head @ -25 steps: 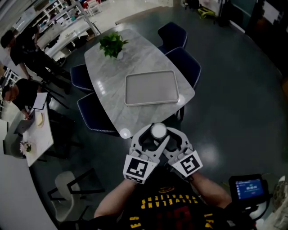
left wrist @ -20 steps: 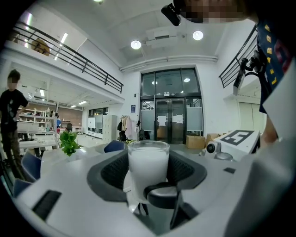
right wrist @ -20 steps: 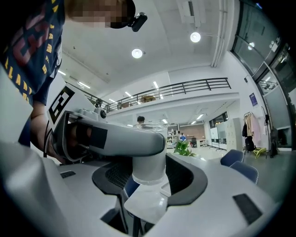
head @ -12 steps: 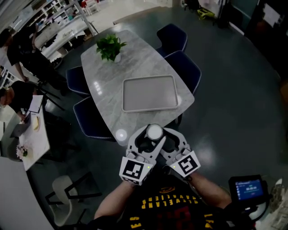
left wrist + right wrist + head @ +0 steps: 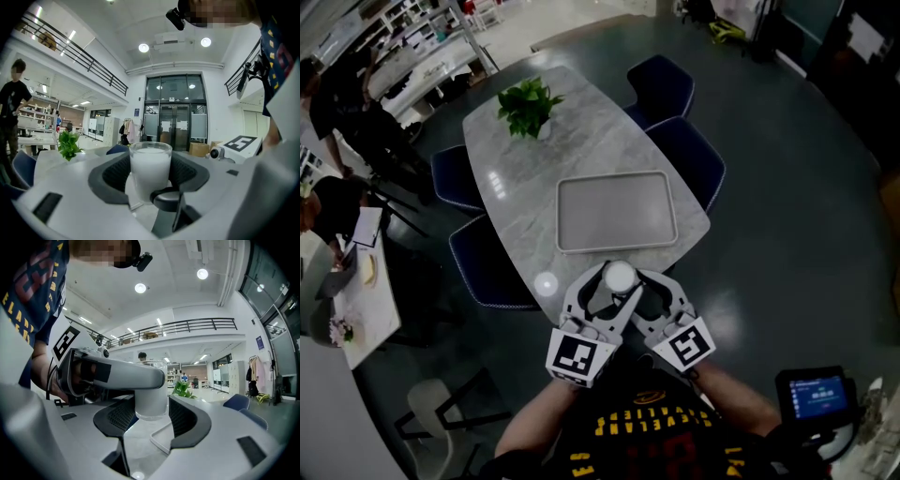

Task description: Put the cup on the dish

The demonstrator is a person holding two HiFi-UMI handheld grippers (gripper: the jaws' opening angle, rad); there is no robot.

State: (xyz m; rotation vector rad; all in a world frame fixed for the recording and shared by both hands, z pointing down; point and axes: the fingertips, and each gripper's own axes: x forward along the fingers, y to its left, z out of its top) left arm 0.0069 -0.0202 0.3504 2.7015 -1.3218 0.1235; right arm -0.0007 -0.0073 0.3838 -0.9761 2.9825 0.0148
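Observation:
A clear cup (image 5: 620, 276) full of white liquid hangs in the air just before the near end of the marble table (image 5: 516, 178). My left gripper (image 5: 605, 287) and right gripper (image 5: 647, 289) come at it from either side, and both are shut on the cup. In the left gripper view the cup (image 5: 149, 165) stands upright between the dark pads (image 5: 115, 172). The right gripper view has the cup (image 5: 151, 405) partly hidden by the other gripper's jaw. The dish is a grey rectangular tray (image 5: 616, 213), lying bare on the table ahead of the cup.
A potted green plant (image 5: 525, 105) stands at the table's far end. Dark blue chairs (image 5: 694, 150) line both long sides. People sit and stand by desks at the far left (image 5: 337, 197). A handheld screen (image 5: 817, 392) glows at lower right.
The table and tray have slid nearer and lower in the head view as the person moved toward them. Both grippers still hold the cup the same way.

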